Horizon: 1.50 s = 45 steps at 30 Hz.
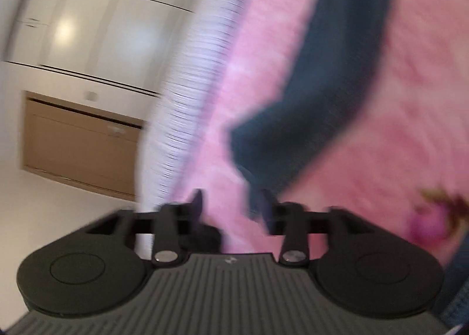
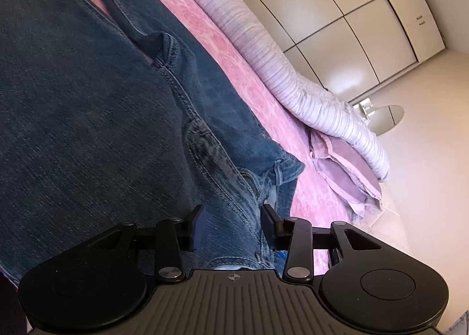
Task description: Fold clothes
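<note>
A pair of dark blue jeans [image 2: 88, 106] lies spread on a pink bedspread [image 2: 234, 59]. In the right wrist view my right gripper [image 2: 233, 217] is open just above the jeans' waistband and fly area, its jaws apart over the denim. In the blurred left wrist view a leg of the jeans [image 1: 331, 77] runs across the pink bedspread [image 1: 263, 71]. My left gripper [image 1: 231, 206] is open, and the hem end of that leg lies close by its right finger. I cannot tell whether it touches the cloth.
A white striped duvet [image 2: 293, 71] is bunched along the far side of the bed, with a lilac pillow [image 2: 348, 171] beside it. White wardrobe doors [image 2: 337, 27] line the wall. A cardboard box [image 1: 79, 144] stands on the pale floor.
</note>
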### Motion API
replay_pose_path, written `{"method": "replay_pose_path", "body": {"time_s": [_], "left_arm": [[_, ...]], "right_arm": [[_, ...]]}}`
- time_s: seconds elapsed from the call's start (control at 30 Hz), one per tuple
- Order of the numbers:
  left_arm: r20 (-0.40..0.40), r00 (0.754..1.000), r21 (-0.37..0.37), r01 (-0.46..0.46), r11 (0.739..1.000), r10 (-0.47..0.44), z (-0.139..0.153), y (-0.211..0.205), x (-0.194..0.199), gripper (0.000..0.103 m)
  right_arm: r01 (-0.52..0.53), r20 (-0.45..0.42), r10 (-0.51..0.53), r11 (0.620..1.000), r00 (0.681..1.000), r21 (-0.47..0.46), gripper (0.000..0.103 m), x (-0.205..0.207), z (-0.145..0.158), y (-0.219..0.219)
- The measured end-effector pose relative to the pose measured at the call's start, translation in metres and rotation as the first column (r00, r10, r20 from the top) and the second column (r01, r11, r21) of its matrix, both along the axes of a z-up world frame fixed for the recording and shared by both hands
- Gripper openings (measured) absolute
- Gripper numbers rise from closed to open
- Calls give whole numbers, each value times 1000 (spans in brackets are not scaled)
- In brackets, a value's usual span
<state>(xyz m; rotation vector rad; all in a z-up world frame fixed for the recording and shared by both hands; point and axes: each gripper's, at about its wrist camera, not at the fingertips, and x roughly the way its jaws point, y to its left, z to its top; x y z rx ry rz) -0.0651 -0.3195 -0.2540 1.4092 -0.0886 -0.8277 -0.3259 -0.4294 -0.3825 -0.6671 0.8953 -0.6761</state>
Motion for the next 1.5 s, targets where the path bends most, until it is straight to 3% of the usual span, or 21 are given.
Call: {"method": "replay_pose_path", "body": {"time_s": [0.07, 0.27, 0.33, 0.4, 0.43, 0.67, 0.73, 0.8, 0.87, 1.03, 1.1, 1.23, 1.4, 1.5], "left_arm": [[-45, 999, 60, 20, 998, -17, -22, -1, 6, 45], [12, 990, 176, 137, 975, -141, -51, -27, 31, 39], [29, 984, 229, 162, 960, -173, -54, -36, 43, 31], [43, 977, 292, 187, 938, -208, -65, -43, 51, 9], [54, 975, 319, 188, 929, -216, -70, -45, 53, 8], [190, 965, 296, 118, 948, -179, -56, -18, 48, 8], [160, 978, 300, 79, 951, -131, -38, -5, 32, 8], [125, 986, 321, 66, 945, -112, -28, 15, 11, 8], [74, 993, 383, 56, 922, -91, -29, 31, -5, 9], [101, 993, 447, 14, 895, -66, -62, 43, 0, 11], [134, 990, 432, -21, 902, -42, -69, 45, 14, 11], [89, 993, 362, -105, 926, 78, -51, 49, 35, 23], [97, 995, 214, 7, 977, -28, -18, 57, 1, 35], [67, 983, 120, 163, 979, -172, -7, 50, -36, 41]], "right_arm": [[-10, -7, 10, 1000, 1000, -4, 40, 0, -1, 2], [4, -32, -5, 1000, 999, -26, 40, -4, -1, 0], [18, -25, -19, 999, 1000, -36, 40, -7, -1, -1], [33, -10, -33, 998, 999, -45, 40, -9, -2, -1], [39, -6, -40, 998, 999, -45, 40, -9, -2, -1], [45, -5, -46, 998, 999, -38, 40, -6, -5, -3], [41, 2, -41, 998, 999, -42, 40, -4, -3, -3], [34, 9, -34, 998, 999, -47, 40, -3, -1, -3], [26, 10, -26, 999, 1000, -44, 40, -1, 0, -1], [-2, 9, 2, 1000, 1000, -16, 41, 4, 4, 5], [-9, 18, 9, 1000, 1000, -4, 41, 3, 9, 8], [3, 52, -4, 1000, 999, 29, 41, -4, 19, 10], [-12, 116, -6, 988, 993, 157, 41, 1, 29, 10], [-96, 185, 57, 972, 981, 213, 41, 22, 42, 22]]}}
